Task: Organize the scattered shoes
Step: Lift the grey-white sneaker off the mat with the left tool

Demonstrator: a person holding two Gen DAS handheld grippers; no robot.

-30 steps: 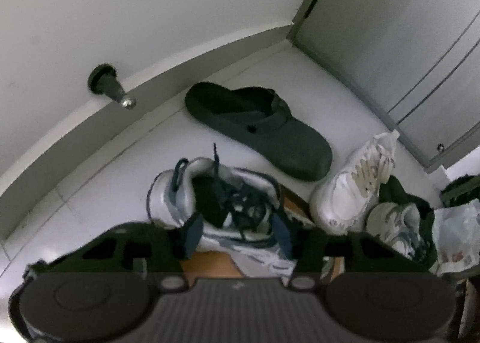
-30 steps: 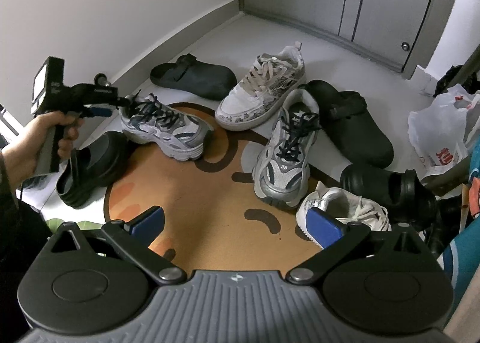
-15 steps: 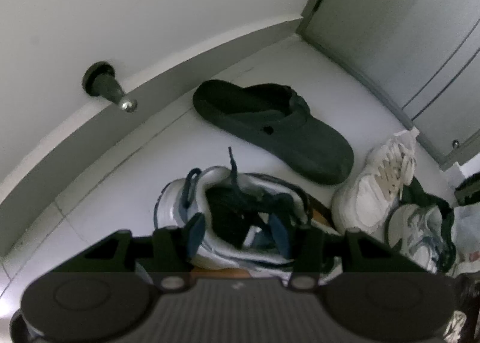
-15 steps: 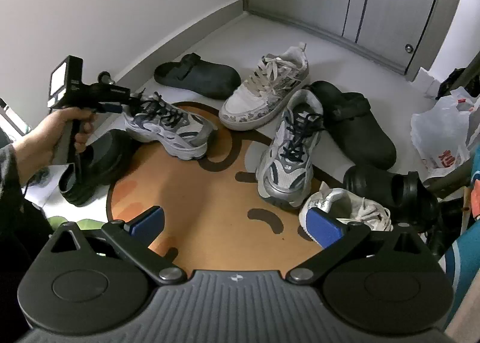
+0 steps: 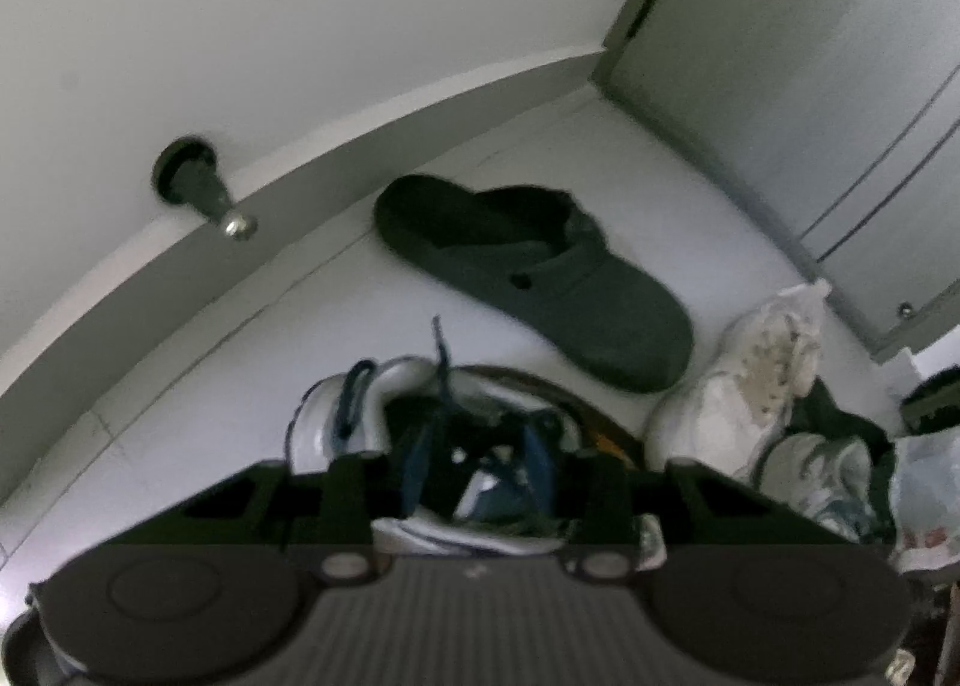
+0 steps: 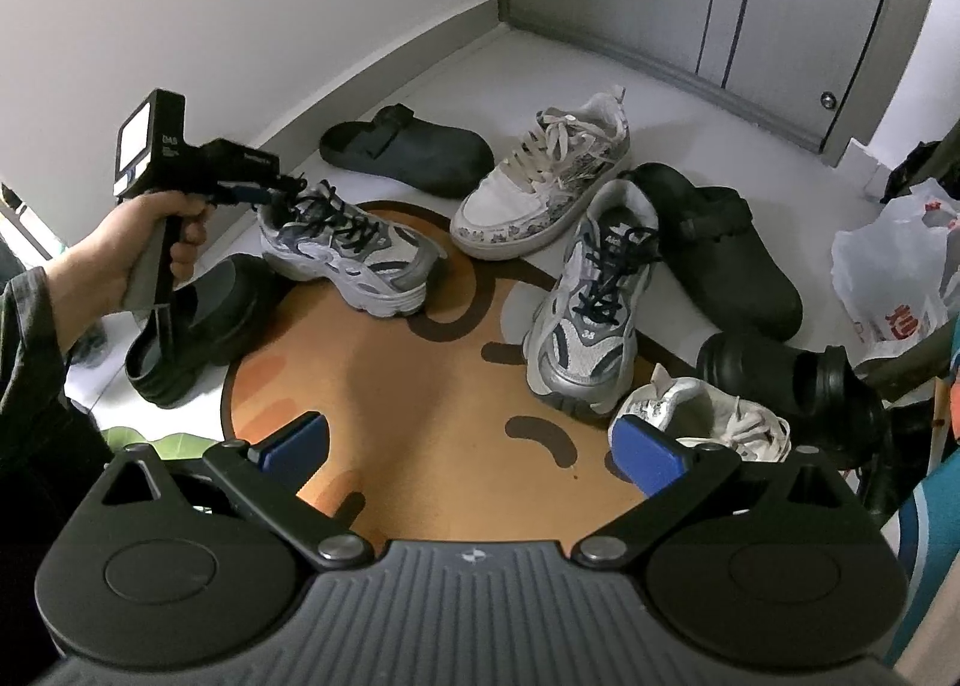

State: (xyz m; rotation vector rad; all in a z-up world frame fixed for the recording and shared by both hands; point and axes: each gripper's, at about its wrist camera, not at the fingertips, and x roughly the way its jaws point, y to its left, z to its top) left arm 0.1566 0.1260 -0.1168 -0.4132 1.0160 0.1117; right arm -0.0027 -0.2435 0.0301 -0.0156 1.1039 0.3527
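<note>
Blue-padded right gripper (image 6: 471, 449), jaws wide and empty, hangs over the mat (image 6: 420, 386) at lower centre. Left of centre, the left gripper (image 6: 273, 189) has its jaws closing at the grey sneaker (image 6: 348, 248)'s heel opening. Catching only laces or tongue, the sneaker could tip or slip, knocking the black clog (image 6: 408, 152) beyond.
</note>
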